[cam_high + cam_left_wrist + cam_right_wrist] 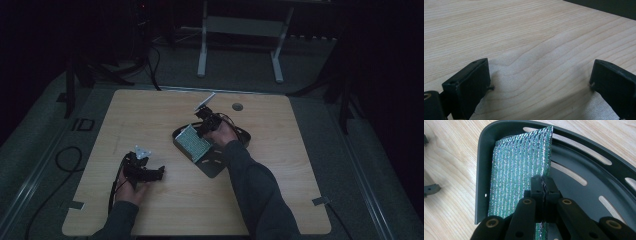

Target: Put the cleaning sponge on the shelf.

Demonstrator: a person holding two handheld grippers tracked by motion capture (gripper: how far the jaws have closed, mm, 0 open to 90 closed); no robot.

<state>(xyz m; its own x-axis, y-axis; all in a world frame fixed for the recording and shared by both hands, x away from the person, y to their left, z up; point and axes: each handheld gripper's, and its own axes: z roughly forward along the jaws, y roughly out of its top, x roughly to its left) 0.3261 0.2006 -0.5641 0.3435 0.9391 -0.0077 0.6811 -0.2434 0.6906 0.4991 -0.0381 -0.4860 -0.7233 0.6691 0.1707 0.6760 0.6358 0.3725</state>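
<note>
Seen from the high view: right forearm in a dark sleeve (255, 185) reaching up the middle of the wooden table (150, 115), bent slightly toward the left, hand wrapped round the right gripper (202, 131), grey plate tilted up at its far end. In the right gripper view, black jaws pressed together on the near edge of a shiny green-and-silver ribbed sheet (520, 177), pads pinching it with no gap showing. Sheet standing on edge, leaning against the curved wall of a dark grey slotted tray (584, 150), lower part down inside the tray; the tray itself lying flat near the table's centre (212, 162). Left forearm entering from the bottom left, hand low on the table and cupped under the left gripper (159, 172), which lies roughly level, pointing toward the right, well apart from the tray. In the left gripper view, two black jaws spread wide with nothing but bare wood grain between them, holding nothing, apparently just above the tabletop or resting on it, hard to tell in the dim light. Black cable (116, 182) curling from the left gripper back beside the wrist. Small round hole (237, 106) in the table beyond the right hand.
</note>
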